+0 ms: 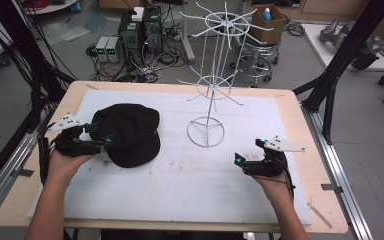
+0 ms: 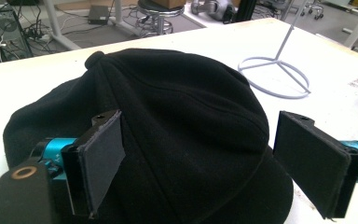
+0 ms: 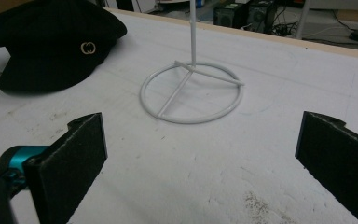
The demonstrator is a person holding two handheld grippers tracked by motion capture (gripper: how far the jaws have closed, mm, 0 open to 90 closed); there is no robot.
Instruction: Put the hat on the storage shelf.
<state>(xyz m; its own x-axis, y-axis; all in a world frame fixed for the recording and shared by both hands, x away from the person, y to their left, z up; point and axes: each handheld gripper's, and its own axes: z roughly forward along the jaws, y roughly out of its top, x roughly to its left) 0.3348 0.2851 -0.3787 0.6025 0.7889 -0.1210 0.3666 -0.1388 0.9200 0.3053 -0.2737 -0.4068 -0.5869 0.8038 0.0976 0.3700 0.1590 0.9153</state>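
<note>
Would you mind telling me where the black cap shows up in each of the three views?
High view: black cap lies left of centre, beside the left tongs.
Left gripper view: cap sits centre, between the open jaws.
Right gripper view: cap is at top left.
Shared landmark: the white rack's ring base.

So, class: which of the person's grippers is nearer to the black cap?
Left. The left gripper is at the black cap, open jaws at its edge. The right gripper hovers open over the white mat, past the wire stand's ring base.
</note>
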